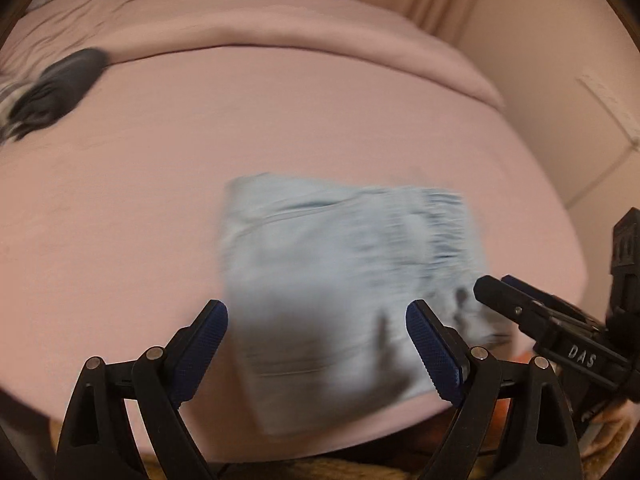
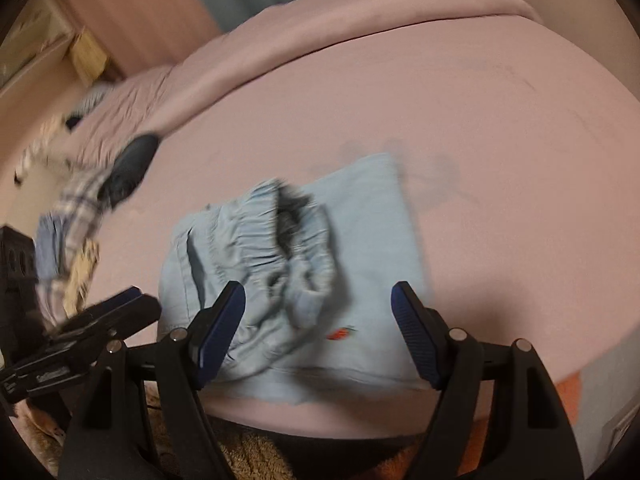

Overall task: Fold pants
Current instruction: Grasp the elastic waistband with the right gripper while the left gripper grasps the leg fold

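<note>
Pale blue pants (image 1: 344, 272) lie folded into a rough rectangle near the front edge of the pink bed (image 1: 160, 168). In the right wrist view the pants (image 2: 372, 240) show a bunched elastic waistband on top and a small red mark near the front. My left gripper (image 1: 318, 344) hangs open over their near edge, its blue pads wide apart and off the cloth. My right gripper (image 2: 320, 332) is also open above the pants, with nothing pinched. Each gripper shows in the other's view: right gripper (image 1: 490, 286), left gripper (image 2: 134, 298). Both views are motion-blurred.
A dark garment (image 1: 60, 88) lies at the bed's left side beside a heap of plaid clothes (image 2: 76, 216). A folded pink duvet (image 1: 280, 20) runs along the back. A pale wall (image 1: 560, 120) stands to the right. A tan rug (image 2: 248, 460) lies below the bed's front edge.
</note>
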`<state>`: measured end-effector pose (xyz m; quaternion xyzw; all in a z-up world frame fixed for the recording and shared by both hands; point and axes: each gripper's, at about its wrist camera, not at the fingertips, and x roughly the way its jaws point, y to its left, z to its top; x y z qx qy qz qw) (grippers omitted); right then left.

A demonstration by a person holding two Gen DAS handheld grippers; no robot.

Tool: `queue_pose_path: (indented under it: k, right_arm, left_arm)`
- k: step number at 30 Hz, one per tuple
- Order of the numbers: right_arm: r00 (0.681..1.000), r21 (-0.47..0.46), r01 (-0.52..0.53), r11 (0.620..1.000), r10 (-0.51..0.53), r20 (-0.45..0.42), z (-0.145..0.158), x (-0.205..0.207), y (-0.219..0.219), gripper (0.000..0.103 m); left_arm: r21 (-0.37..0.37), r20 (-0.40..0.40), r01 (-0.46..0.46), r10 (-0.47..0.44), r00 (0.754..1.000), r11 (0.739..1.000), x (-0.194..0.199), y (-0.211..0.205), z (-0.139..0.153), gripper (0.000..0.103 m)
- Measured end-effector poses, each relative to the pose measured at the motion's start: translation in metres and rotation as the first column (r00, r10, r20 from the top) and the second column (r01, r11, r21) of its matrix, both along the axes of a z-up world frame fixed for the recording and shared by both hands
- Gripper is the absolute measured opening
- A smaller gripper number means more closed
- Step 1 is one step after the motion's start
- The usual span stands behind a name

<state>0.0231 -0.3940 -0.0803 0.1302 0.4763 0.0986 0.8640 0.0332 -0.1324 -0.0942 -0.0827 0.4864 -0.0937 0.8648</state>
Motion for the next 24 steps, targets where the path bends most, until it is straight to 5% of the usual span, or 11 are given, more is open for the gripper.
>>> queue_pose_path:
  k: [4, 7, 8, 9, 10, 18, 21, 24]
  right_arm:
    - [0.995, -0.048, -0.094, 0.994, 0.091, -0.051, -0.020, 0.019, 0.035, 0.077]
    - [0.990, -0.126, -0.082, 0.989, 0.066, -0.125, -0.048, 0.038, 0.050, 0.075]
    - [0.993, -0.139, -0.070, 0.988, 0.055, -0.107, -0.048, 0.037, 0.053, 0.069]
    - [0.994, -0.134, -0.074, 0.988, 0.062, -0.090, -0.044, 0.037, 0.056, 0.041]
    - [0.992, -0.098, -0.095, 0.991, 0.087, -0.086, -0.041, 0.037, 0.060, 0.037]
    - [0.994, -0.060, -0.040, 0.997, 0.046, 0.102, 0.026, 0.004, 0.042, 0.033]
    - [0.997, -0.146, -0.003, 0.989, 0.014, 0.074, 0.010, 0.001, 0.032, 0.035]
    - [0.997, -0.178, 0.020, 0.984, -0.034, -0.076, -0.038, 0.010, 0.020, 0.035]
  left_arm:
    - [-0.017, -0.027, -0.055, 0.054, 0.998, 0.998, -0.001, 0.016, -0.004, 0.090]
    - [0.000, -0.017, -0.068, 0.068, 0.998, 0.998, -0.003, 0.020, -0.003, 0.090]
    - [0.006, -0.014, -0.068, 0.068, 0.998, 0.998, -0.003, 0.020, -0.003, 0.090]
    - [0.009, -0.012, -0.070, 0.070, 0.997, 0.998, -0.002, 0.020, -0.003, 0.090]
    - [0.007, -0.011, -0.073, 0.073, 0.997, 0.997, -0.001, 0.024, -0.005, 0.090]
    - [-0.032, -0.007, -0.071, 0.070, 0.997, 0.997, 0.011, 0.036, -0.006, 0.090]
    - [-0.052, -0.019, -0.059, 0.058, 0.998, 0.997, 0.021, 0.037, -0.012, 0.090]
    - [-0.051, -0.052, -0.050, 0.047, 0.998, 0.997, 0.038, 0.034, -0.022, 0.090]
